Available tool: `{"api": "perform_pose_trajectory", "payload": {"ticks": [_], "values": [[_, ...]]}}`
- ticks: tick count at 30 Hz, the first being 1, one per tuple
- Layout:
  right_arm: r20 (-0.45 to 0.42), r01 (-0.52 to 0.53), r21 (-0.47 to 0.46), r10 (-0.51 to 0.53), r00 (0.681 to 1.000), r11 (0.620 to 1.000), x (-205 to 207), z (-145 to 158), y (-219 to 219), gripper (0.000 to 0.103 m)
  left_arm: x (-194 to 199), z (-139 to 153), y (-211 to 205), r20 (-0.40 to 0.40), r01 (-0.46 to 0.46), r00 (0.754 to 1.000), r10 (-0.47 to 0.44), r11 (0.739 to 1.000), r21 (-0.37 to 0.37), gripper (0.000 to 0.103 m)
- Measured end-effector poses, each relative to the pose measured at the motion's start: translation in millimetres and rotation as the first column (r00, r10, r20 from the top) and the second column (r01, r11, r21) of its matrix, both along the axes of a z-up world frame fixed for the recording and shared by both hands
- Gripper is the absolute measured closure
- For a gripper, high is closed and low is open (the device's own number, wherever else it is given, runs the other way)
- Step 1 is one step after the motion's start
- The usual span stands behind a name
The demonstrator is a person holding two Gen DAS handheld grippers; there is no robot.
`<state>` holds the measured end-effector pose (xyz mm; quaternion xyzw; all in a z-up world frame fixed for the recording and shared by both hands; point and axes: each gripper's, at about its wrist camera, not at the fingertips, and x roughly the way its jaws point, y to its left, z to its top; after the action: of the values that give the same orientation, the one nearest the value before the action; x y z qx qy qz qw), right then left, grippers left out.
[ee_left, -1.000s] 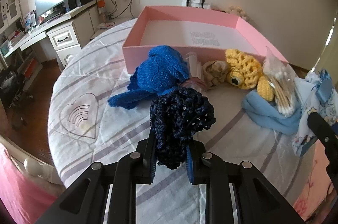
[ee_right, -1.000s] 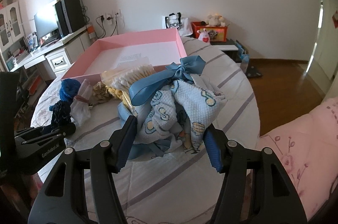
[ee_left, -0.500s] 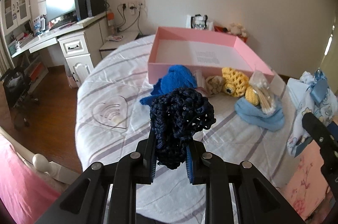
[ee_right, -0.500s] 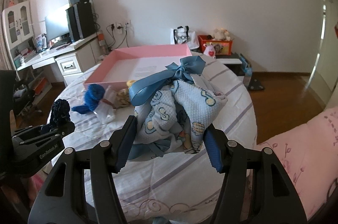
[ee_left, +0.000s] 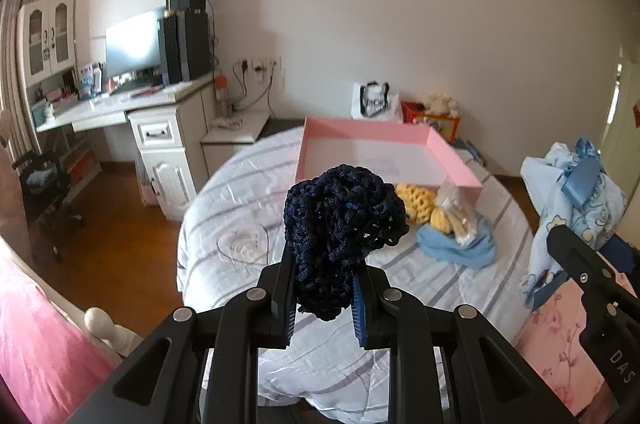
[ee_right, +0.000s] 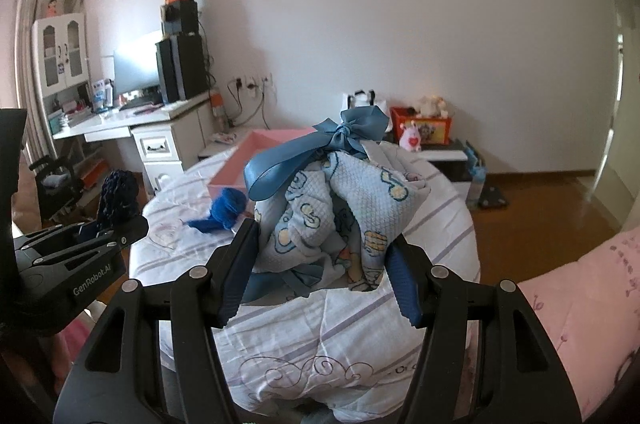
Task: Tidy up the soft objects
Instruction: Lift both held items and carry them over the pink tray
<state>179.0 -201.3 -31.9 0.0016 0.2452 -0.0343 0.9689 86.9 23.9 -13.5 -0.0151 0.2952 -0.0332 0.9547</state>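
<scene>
Blocking each view: navy knit (ee_left: 340, 236) and blue bundle (ee_right: 340, 212), jaws clamped; pink box (ee_left: 384, 151) behind.

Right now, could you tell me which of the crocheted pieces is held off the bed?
The navy crochet piece, clamped in the left gripper; yellow and bright blue lie on the bed.

Left gripper (ee_right: 120, 224) body, right wrist view: white lettering reads "GenRobot.AI".
Right gripper (ee_left: 560, 264) body, left wrist view: white letters "DAS" show at the frame's lower right edge; the rest is cut off.
Pink box (ee_left: 456, 163) floor: pale printed lettering, too faint to read.
White shopping bag (ee_left: 374, 101) by the wall: dark print, blurred and unreadable.
</scene>
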Motion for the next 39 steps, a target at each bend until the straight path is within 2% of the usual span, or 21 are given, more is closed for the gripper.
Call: {"api": "perform_pose_trajectory", "payload": {"ticks": [13,21,32,39], "values": [[0.117,-0.007,-0.031,0.011,0.993,0.999,-45,36,14,0.045,-82,37,1,0.142,0.043,0.989,-0.044,0.999,0.012,0.084],[0.164,-0.018,-0.047,0.025,0.986,0.999,-63,49,23,0.045,-128,39,15,0.193,0.049,0.980,-0.050,0.999,0.011,0.084],[0.168,-0.016,-0.045,0.023,0.986,0.999,-68,48,20,0.045,-144,29,19,0.191,0.045,0.981,-0.046,0.999,0.012,0.084],[0.159,-0.003,-0.039,0.009,0.987,0.999,-60,49,22,0.045,-128,32,17,0.182,0.043,0.982,-0.045,0.999,0.012,0.084]]}}
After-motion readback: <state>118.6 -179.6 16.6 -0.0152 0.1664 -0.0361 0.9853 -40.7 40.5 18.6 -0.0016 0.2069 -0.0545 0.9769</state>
